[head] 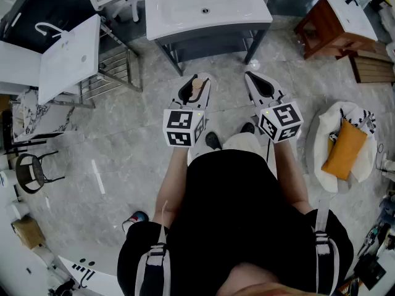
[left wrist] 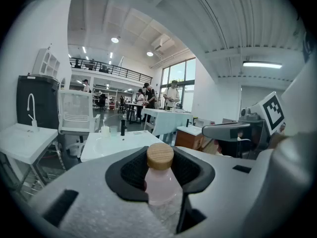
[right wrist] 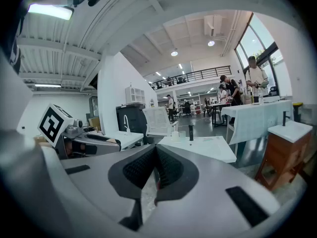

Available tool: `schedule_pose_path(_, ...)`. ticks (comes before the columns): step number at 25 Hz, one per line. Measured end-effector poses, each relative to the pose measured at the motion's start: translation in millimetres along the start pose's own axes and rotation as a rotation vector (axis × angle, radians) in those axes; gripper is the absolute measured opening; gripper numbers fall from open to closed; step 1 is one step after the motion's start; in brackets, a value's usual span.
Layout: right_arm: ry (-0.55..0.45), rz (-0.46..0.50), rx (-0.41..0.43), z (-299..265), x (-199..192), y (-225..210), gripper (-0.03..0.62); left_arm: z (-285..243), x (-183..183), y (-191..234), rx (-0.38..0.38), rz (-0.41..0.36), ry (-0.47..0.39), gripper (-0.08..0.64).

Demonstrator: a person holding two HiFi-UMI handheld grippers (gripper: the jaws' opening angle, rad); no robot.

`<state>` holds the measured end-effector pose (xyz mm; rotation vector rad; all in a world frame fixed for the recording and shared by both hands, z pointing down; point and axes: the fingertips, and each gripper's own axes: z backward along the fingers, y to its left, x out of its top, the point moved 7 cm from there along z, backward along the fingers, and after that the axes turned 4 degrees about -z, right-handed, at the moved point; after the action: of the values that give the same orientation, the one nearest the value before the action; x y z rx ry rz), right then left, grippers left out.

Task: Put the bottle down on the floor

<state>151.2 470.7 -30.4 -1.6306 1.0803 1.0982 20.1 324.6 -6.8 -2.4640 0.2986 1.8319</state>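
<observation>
Bottle (left wrist: 159, 181), pale pink with a wooden cap (left wrist: 160, 156), stood upright, clamped between the jaws of the left gripper (head: 195, 82) above the grey floor (head: 123, 142), while the right gripper (head: 261, 86) alongside had its jaws pressed together, empty.

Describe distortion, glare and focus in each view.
Head view: wide-angle bend, even light, floor sharp. Left gripper view: fisheye with dark corners, bright windows, bottle looming close. Right gripper view: same fisheye, ceiling light glaring.
</observation>
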Motion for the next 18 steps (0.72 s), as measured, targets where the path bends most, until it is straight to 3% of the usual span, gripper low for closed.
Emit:
schedule_pose_path(11, 0.005, 0.012, 0.010, -2.8, 2.4, 16.6, 0.003, 15.2, -0.6, 12.2, 0.009, 0.006, -0.001, 0.146)
schedule_pose_path(18, -0.028, -0.046, -0.014, -5.7, -4.4, 22.3, 0.003, 18.5, -9.0, 18.6, 0.000, 0.006, 0.008, 0.146)
